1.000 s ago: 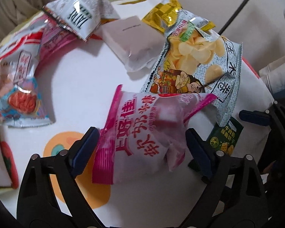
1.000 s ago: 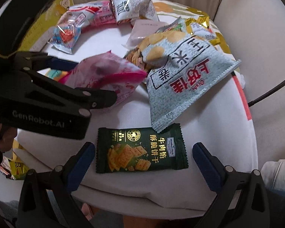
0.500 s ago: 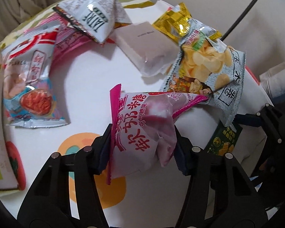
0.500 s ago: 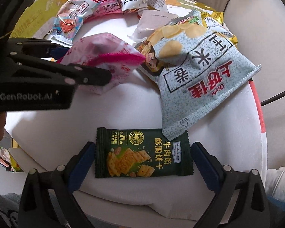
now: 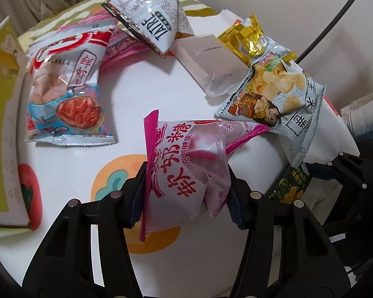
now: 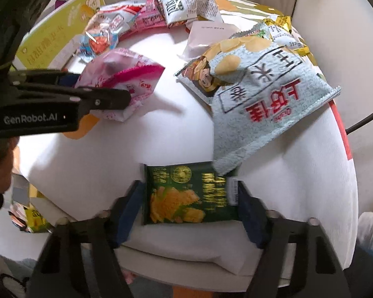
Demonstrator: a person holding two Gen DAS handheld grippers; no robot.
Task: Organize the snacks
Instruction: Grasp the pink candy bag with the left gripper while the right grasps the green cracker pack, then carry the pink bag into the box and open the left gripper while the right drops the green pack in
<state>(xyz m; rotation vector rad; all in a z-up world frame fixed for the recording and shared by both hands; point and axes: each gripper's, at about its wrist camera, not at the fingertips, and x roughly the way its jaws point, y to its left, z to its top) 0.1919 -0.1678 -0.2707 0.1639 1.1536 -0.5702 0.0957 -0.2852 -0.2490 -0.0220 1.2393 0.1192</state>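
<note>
My left gripper (image 5: 186, 193) is shut on a pink candy bag (image 5: 186, 164) and holds it just above the white round table (image 5: 141, 79); it also shows in the right wrist view (image 6: 121, 84), held by that gripper (image 6: 107, 96). My right gripper (image 6: 190, 198) has closed on a dark green cracker packet (image 6: 189, 193) at the table's near edge, pads touching both short ends. The packet's corner shows in the left wrist view (image 5: 289, 186). A pale blue chip bag (image 6: 256, 92) overlaps the packet's far right corner.
Along the far rim lie a red-and-blue flakes bag (image 5: 67, 87), a white TAIPEI bag (image 5: 154, 24), a flat pale pouch (image 5: 211, 59), a gold packet (image 5: 246, 37) and a pink wrapper (image 5: 121, 47). A yellow-green box (image 6: 59, 37) stands at the left. A black cable (image 5: 335, 15) runs at the right.
My left gripper closed on the pink bag and lifted it leftward. My right gripper moved forward and closed around the green cracker packet.
</note>
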